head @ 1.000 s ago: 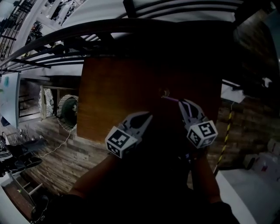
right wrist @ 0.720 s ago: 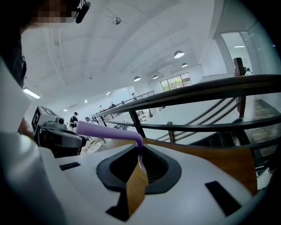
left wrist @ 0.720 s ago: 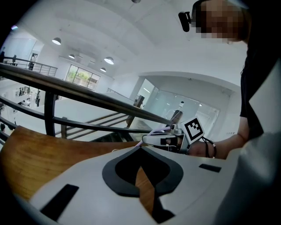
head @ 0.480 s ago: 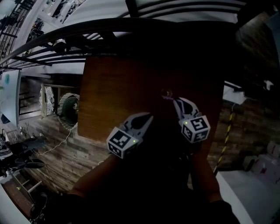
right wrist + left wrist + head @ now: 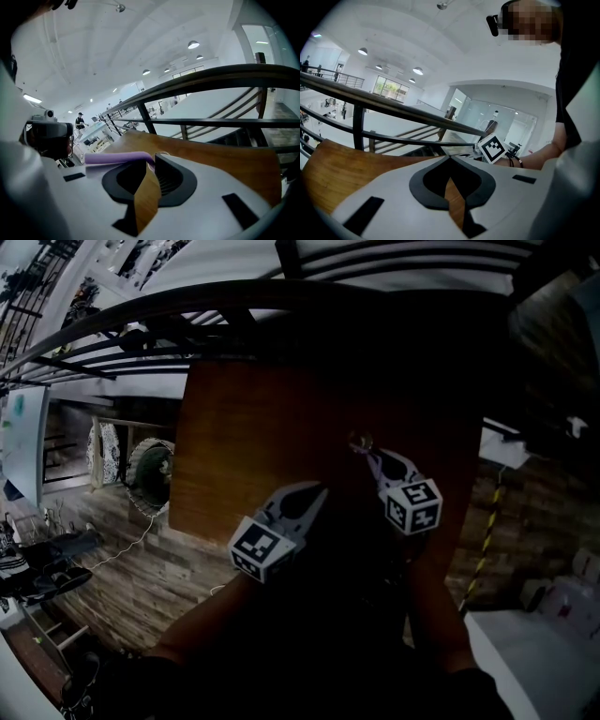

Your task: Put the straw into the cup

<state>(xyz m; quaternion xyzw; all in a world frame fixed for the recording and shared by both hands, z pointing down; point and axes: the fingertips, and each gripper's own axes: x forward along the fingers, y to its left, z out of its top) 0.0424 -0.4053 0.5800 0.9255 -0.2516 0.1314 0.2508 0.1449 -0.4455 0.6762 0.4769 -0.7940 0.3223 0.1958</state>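
Observation:
A purple straw (image 5: 117,158) lies crosswise at the tips of my right gripper (image 5: 151,159), which is shut on one end of it; the rest sticks out to the left. In the dim head view the right gripper (image 5: 368,455) has its tips right beside a small round cup (image 5: 359,440) on the wooden table (image 5: 253,437); the straw is hard to make out there. A pale rim (image 5: 162,153) shows just behind the jaw tips. My left gripper (image 5: 319,489) hovers over the table's near part, shut with nothing in it (image 5: 449,159).
A dark metal railing (image 5: 141,320) runs behind the table, with a drop to a lower floor beyond the table's left edge (image 5: 178,474). The right gripper's marker cube (image 5: 492,147) shows past the left jaws.
My right gripper has moved forward and left with the straw, bringing its tips up to the cup. The left gripper has stayed about where it was.

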